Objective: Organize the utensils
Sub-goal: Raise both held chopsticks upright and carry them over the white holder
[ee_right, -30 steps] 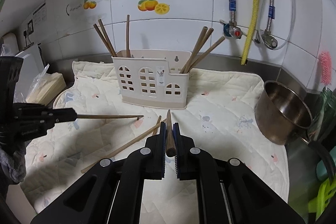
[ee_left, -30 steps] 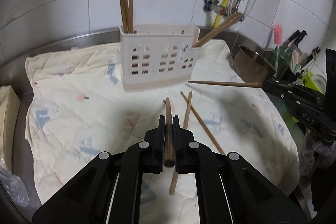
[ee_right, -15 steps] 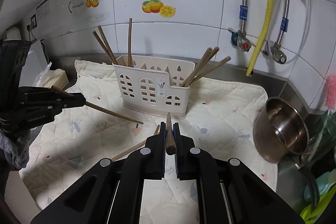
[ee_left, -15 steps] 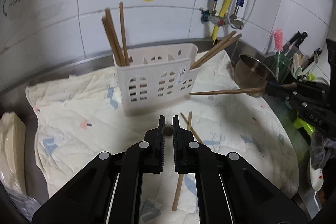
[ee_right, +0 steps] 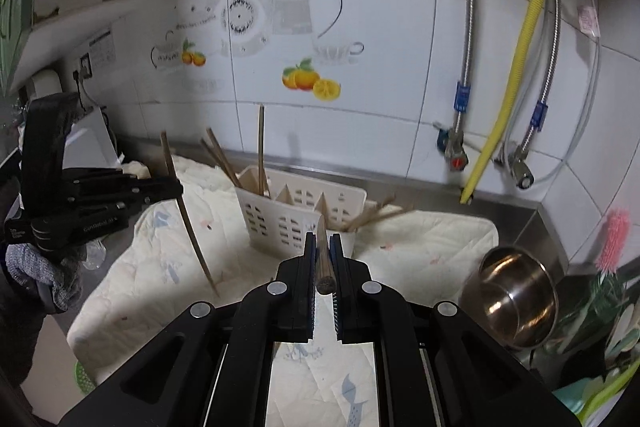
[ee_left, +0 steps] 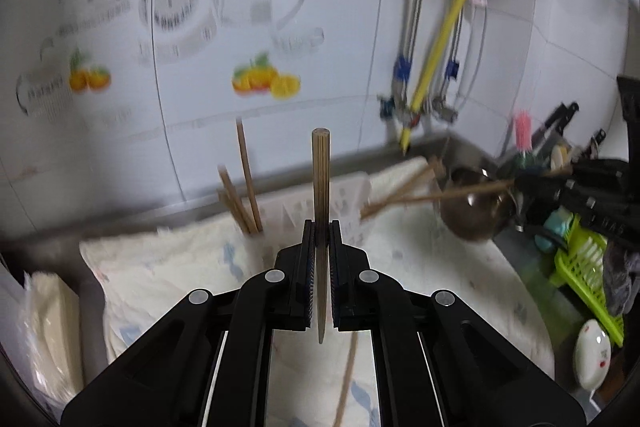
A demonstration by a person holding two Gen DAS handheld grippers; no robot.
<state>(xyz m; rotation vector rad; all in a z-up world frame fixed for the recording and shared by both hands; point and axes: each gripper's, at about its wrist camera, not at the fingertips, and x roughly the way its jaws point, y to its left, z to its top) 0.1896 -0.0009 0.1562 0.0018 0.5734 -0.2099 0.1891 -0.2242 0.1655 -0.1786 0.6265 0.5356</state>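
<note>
Aloft, both grippers (ee_left: 320, 227) (ee_right: 323, 239) chopstick-laden (ee_left: 321, 187).

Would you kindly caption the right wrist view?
Right gripper holding a chopstick above the utensil caddy.

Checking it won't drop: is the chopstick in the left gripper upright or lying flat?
Roughly upright. The left gripper is shut on the chopstick, blunt end up and tip down; from the right wrist it leans slightly.
</note>
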